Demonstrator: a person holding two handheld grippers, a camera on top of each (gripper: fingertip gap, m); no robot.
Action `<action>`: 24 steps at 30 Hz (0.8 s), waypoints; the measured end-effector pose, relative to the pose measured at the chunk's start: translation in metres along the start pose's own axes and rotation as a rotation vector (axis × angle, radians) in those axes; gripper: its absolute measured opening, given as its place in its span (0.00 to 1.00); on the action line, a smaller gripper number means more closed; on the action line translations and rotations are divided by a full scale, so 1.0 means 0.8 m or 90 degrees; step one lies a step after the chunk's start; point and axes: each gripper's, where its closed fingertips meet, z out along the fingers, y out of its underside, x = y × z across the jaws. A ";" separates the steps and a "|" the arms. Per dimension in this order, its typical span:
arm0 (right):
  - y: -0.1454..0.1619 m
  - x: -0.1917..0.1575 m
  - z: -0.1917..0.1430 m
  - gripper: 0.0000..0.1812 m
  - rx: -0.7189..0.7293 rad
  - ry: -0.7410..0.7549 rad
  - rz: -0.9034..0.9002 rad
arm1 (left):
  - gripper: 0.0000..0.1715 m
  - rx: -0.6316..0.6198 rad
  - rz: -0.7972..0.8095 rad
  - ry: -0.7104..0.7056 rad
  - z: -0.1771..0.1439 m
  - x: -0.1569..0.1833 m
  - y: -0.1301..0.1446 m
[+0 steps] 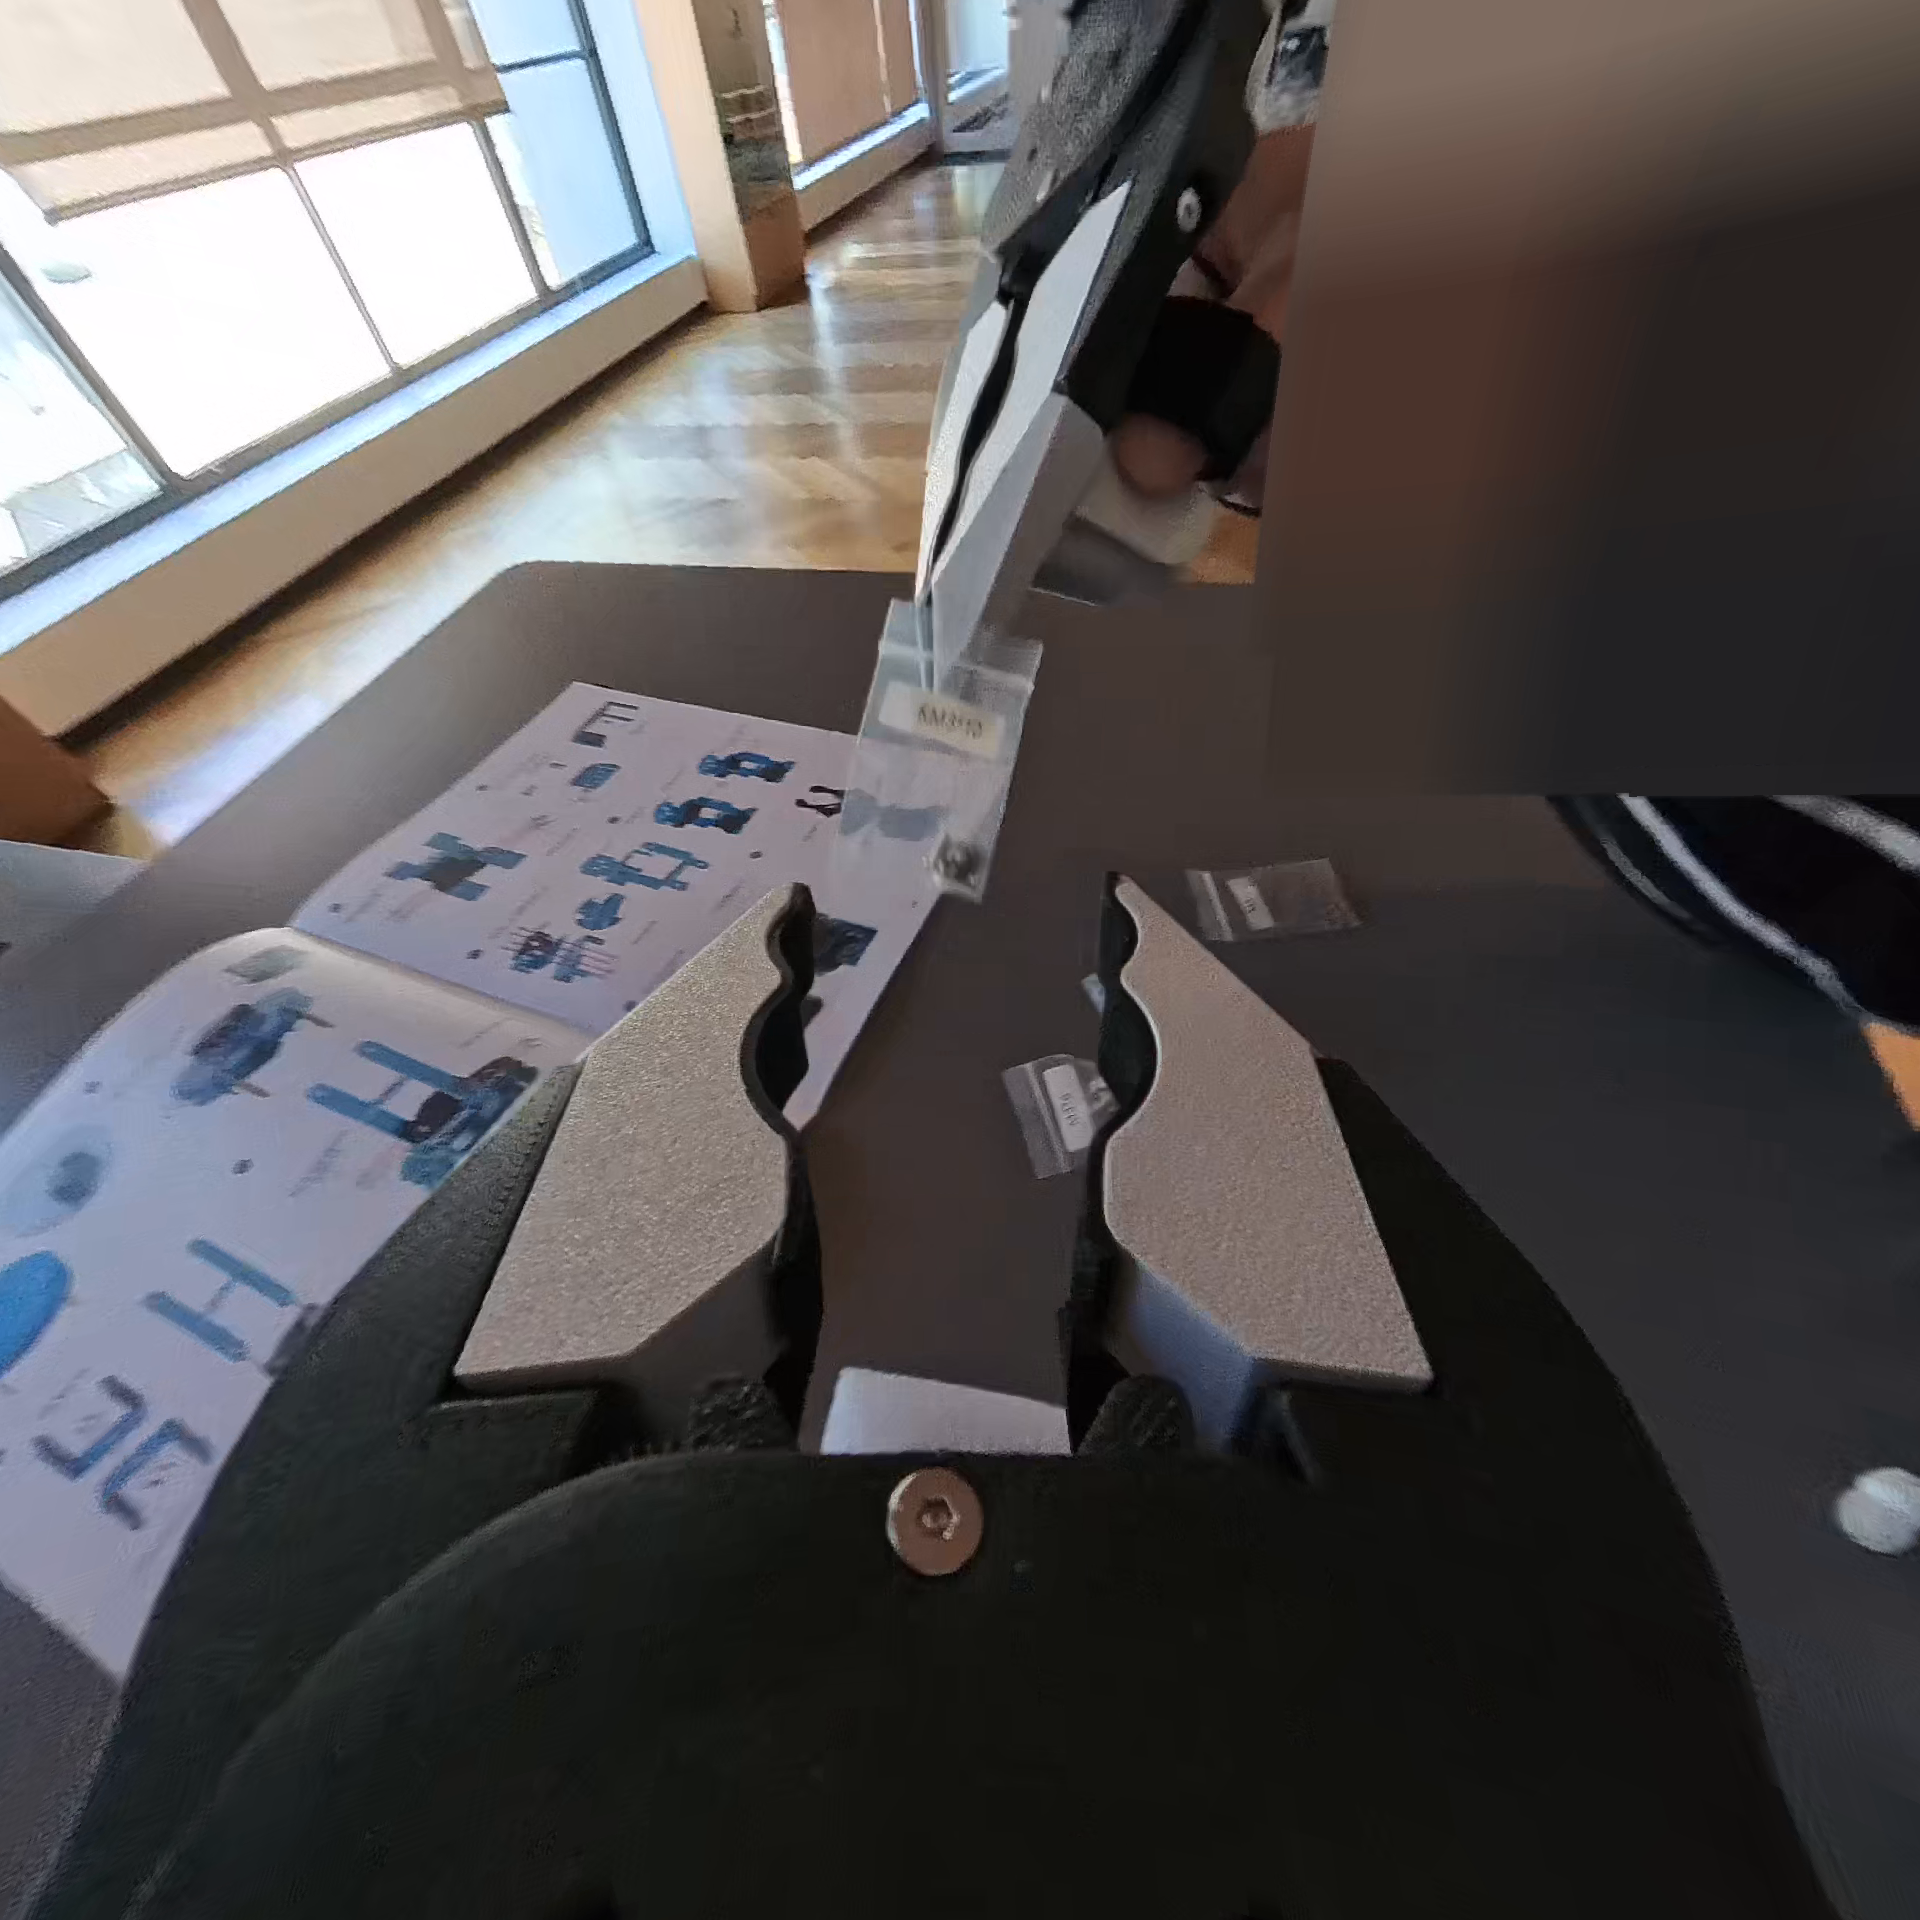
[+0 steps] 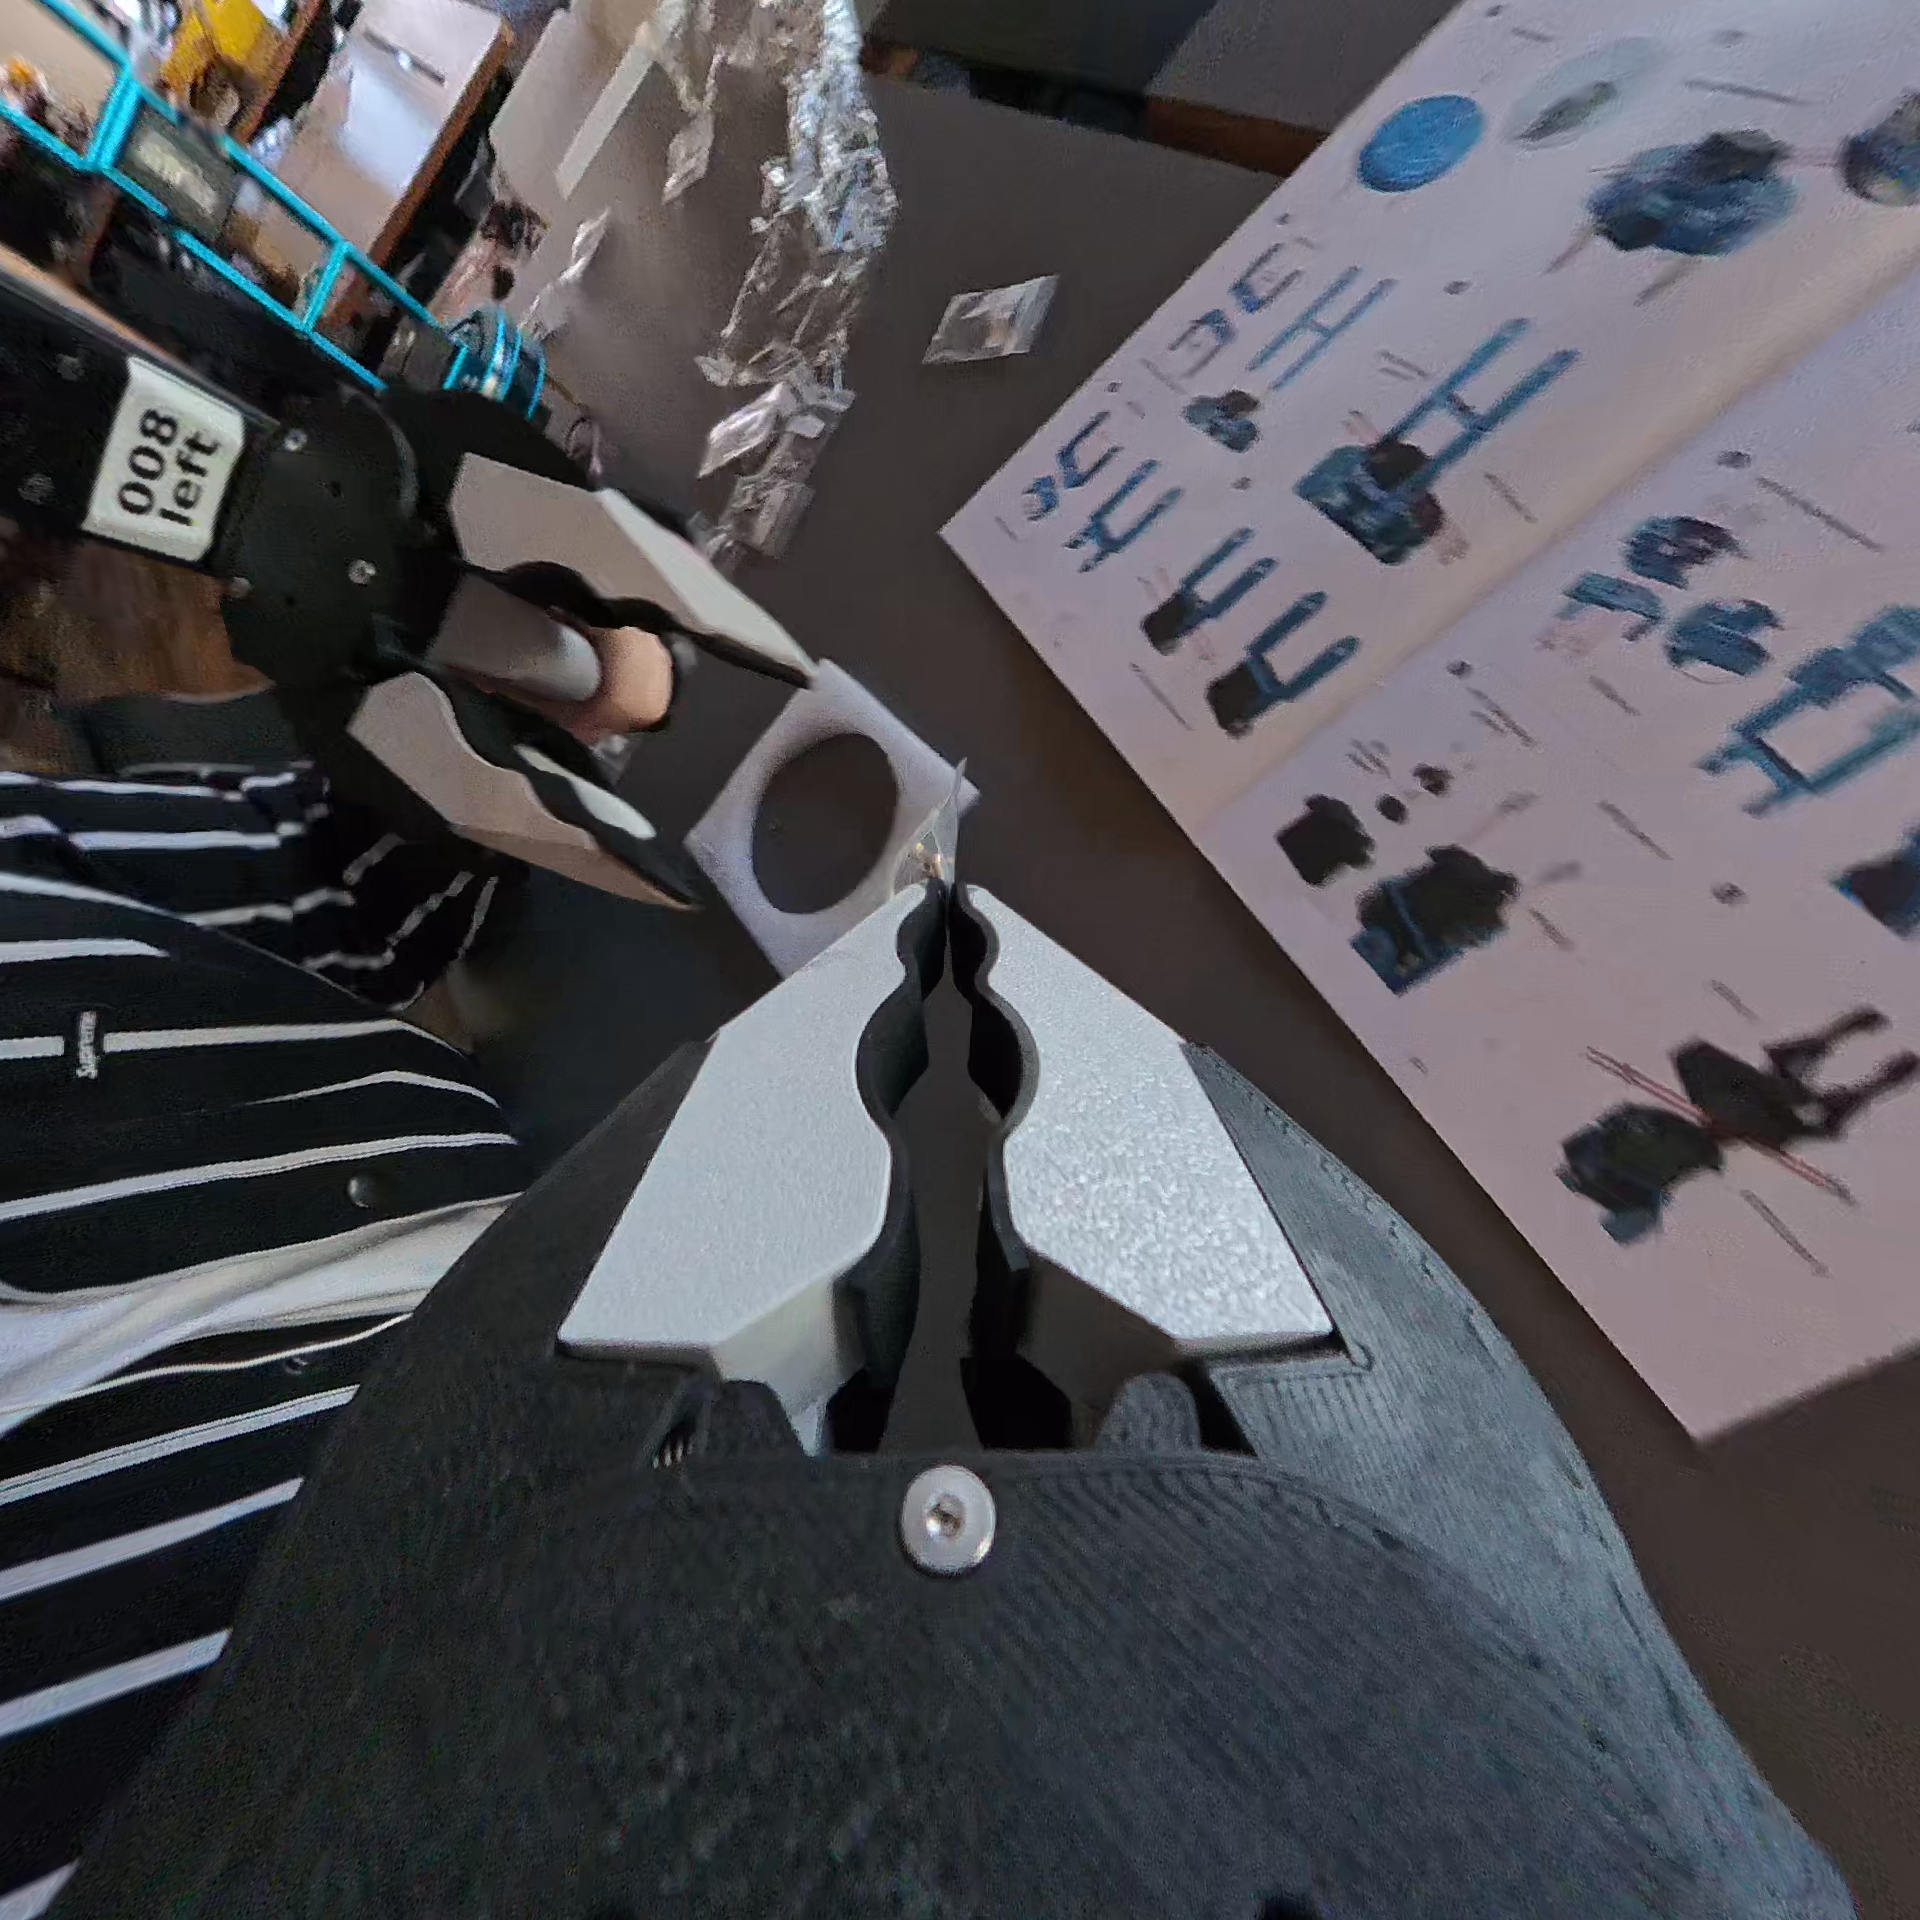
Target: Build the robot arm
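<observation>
The jaws of the left gripper [image 1: 951, 914] are standing well apart and holding nothing, hovering low in the frame over the dark surface [image 1: 665, 644]. Just above them, near the frame's centre, the right gripper [image 1: 935, 613] is coming down from the upper right, its jaws pinched together on the top edge of a small clear bag [image 1: 930, 769]. The bag is hanging long axis upright, with a screw in its lower corner. An open instruction sheet [image 1: 582, 831] is lying to the left, and two more little bags [image 1: 1273, 899] are lying to the right.
</observation>
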 end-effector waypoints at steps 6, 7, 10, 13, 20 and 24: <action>0.007 0.089 -0.080 0.00 0.073 -0.034 0.108 | 0.27 0.117 -0.141 0.015 -0.004 -0.021 -0.071; 0.008 0.102 -0.093 0.00 0.071 -0.029 0.108 | 0.28 0.119 -0.147 0.000 -0.002 -0.031 -0.080; 0.010 0.129 -0.124 0.00 0.060 -0.103 0.097 | 0.29 0.155 -0.146 -0.027 0.008 -0.053 -0.115; 0.019 0.170 -0.138 0.00 0.033 -0.189 0.130 | 0.28 0.249 -0.148 -0.067 0.012 -0.074 -0.160; 0.051 0.220 -0.125 0.00 -0.108 -0.257 0.117 | 0.30 0.321 -0.207 -0.124 0.024 -0.097 -0.164; 0.065 0.219 -0.118 0.00 -0.161 -0.309 0.092 | 0.33 0.271 -0.245 -0.137 0.018 -0.105 -0.149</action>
